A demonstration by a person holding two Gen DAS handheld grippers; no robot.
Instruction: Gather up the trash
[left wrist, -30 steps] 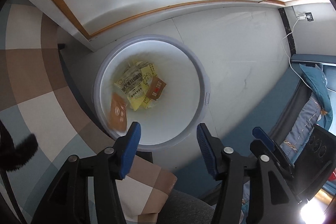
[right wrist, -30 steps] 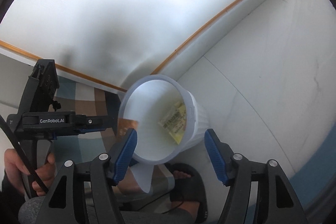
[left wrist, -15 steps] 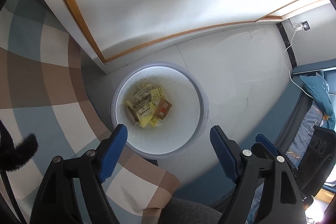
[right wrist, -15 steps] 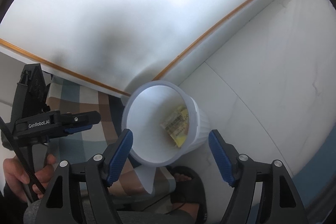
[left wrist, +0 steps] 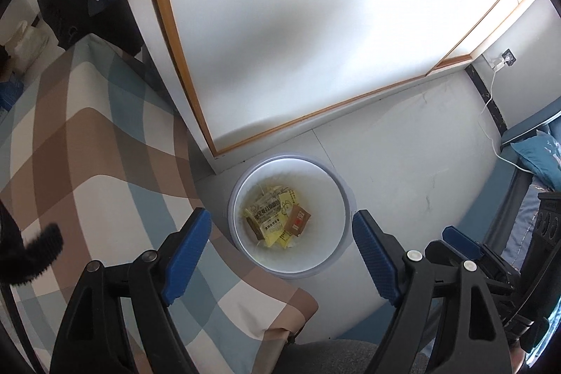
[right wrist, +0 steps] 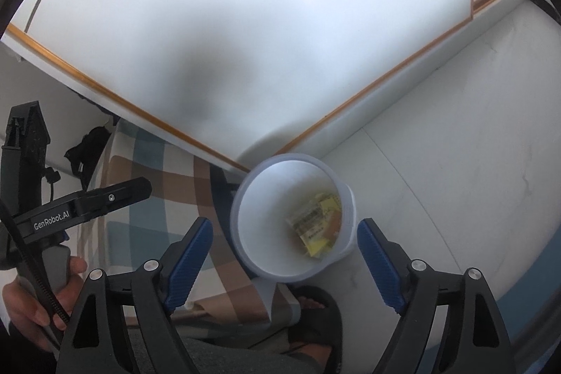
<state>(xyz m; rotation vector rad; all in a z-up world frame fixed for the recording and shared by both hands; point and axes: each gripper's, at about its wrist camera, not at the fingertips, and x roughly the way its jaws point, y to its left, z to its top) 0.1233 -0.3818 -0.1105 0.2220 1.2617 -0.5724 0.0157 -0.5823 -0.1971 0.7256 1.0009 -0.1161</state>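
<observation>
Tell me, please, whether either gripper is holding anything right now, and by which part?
Nothing is held: the left gripper is open and the right gripper's jaws are opening, both empty above the bin.

The left claw point(left wrist: 280, 240) points steeply downward, its blue pads point(left wrist: 186, 244) standing wide apart with nothing between them. The right claw point(right wrist: 284, 251) also tilts downward, its jaws opening and empty. In the right wrist view the person's left hand point(right wrist: 42, 300) wraps its fingers around the grey handle of the left claw's body. A sandalled foot point(right wrist: 312, 307) shows below.
</observation>
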